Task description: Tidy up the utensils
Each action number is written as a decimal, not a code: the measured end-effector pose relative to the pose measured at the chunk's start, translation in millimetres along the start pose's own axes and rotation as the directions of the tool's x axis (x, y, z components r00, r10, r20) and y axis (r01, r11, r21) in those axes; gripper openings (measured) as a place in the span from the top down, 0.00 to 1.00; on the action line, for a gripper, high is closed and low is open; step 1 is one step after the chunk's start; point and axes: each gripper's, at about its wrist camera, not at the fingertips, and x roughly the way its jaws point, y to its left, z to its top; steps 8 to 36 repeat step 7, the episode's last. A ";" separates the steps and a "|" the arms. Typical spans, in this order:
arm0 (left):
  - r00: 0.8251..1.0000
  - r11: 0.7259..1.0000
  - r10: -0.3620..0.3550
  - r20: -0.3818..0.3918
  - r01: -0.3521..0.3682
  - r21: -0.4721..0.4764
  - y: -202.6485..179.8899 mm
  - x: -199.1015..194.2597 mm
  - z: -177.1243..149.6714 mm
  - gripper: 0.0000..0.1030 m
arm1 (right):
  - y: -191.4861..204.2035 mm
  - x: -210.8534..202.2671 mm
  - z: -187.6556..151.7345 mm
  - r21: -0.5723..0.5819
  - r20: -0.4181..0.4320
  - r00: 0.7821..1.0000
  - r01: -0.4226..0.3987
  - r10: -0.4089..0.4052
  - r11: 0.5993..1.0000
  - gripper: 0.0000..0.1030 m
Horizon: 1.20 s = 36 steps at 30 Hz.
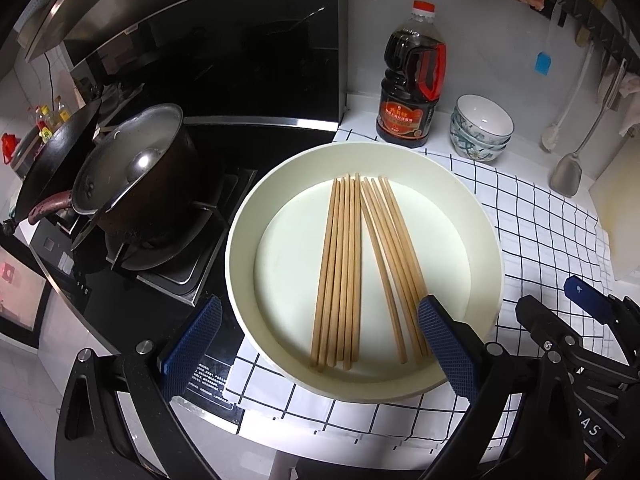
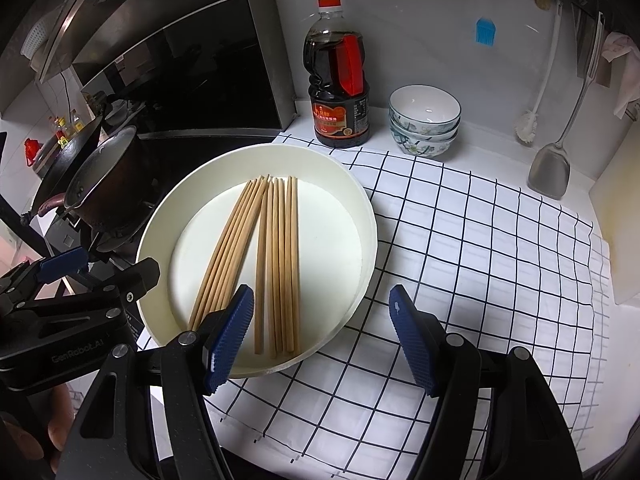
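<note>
Wooden chopsticks (image 1: 352,264) lie in two loose bundles inside a round white tray (image 1: 486,240) on the checked cloth (image 2: 480,248) over the tabletop, long axes running from the near rim toward the soy sauce bottle (image 2: 339,80), fanning apart nearer the claws. Left claw (image 1: 316,344) and right claw (image 2: 322,340) are both spread, pinching nothing.

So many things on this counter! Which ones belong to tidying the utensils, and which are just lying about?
Part of the job:
- wooden chopsticks, in two bunches
- round white tray holding them
- left gripper and right gripper, both open

Just lying about:
- soy sauce bottle
- stacked bowls
- metal spatula
- white brush
- pot on the stove
- checked cloth
</note>
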 end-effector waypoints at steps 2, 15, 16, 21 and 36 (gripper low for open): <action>1.000 1.000 -0.002 -0.009 0.002 -0.007 1.3 1.5 0.5 0.06 | 0.0 -0.4 -0.1 0.001 0.000 1.000 -0.002 0.002 1.000 0.35; 1.000 1.000 -0.004 -0.017 0.003 -0.020 3.6 2.4 -0.5 0.06 | -0.2 -0.3 -0.2 0.001 0.000 1.000 -0.002 0.002 1.000 0.35; 1.000 1.000 -0.004 -0.017 0.003 -0.020 3.6 2.4 -0.5 0.06 | -0.2 -0.3 -0.2 0.001 0.000 1.000 -0.002 0.002 1.000 0.35; 1.000 1.000 -0.004 -0.017 0.003 -0.020 3.6 2.4 -0.5 0.06 | -0.2 -0.3 -0.2 0.001 0.000 1.000 -0.002 0.002 1.000 0.35; 1.000 1.000 -0.004 -0.017 0.003 -0.020 3.6 2.4 -0.5 0.06 | -0.2 -0.3 -0.2 0.001 0.000 1.000 -0.002 0.002 1.000 0.35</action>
